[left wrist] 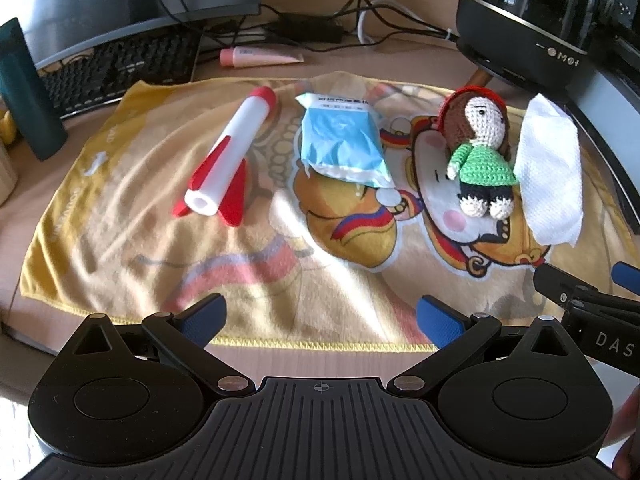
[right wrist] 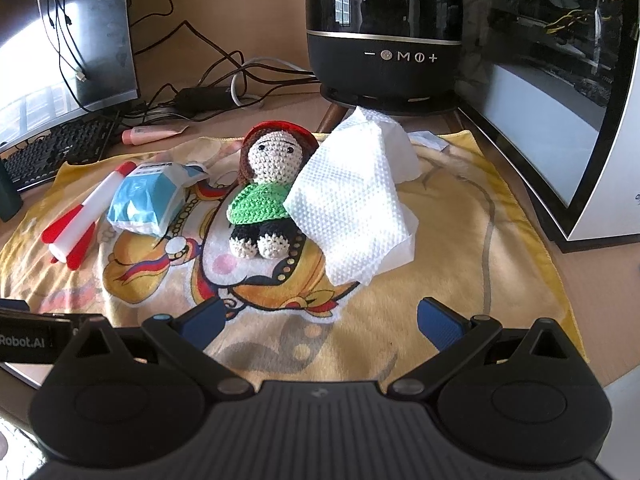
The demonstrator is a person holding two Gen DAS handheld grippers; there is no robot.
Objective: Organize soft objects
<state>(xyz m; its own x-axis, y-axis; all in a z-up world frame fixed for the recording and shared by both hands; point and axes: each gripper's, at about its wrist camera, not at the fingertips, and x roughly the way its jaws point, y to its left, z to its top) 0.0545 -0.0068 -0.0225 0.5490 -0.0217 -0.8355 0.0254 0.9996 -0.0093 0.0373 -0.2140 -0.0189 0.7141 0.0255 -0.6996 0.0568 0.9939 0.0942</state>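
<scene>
- Left hand-held gripper (left wrist: 320,316) sits nearest the lens, blue-padded fingers (left wrist: 208,314) spread wide, nothing between them, hovering over the near hem of the yellow cartoon towel (left wrist: 120,208).
- Right hand-held gripper (right wrist: 320,316): same posture, fingers apart and empty, over the towel's near right part. Its tip also shows at the right edge of the left wrist view.
- Towel lies flat on the worktop (right wrist: 600,280), wrinkled on the left side.
- Four items on the towel, in a row left to right:
  - foam rocket (left wrist: 230,152), white body with red nose and fins, lying down, open tail end toward the camera.
  - blue-and-white soft pack (left wrist: 342,140), flat, well apart from the rocket.
  - crochet doll (left wrist: 480,152): brown hair, red hat, green top, black trousers, on its back with feet toward the camera.
  - white paper towel (right wrist: 352,208), crumpled and partly standing, touching the doll's right side and overlapping its arm in the right wrist view.
- Behind the towel: pink tube (left wrist: 260,56), keyboard (left wrist: 120,68), tangled cables (left wrist: 320,20), black rounded appliance (right wrist: 384,32) on a stand.
- Dark green bottle (left wrist: 30,92) stands off the towel's left edge.
</scene>
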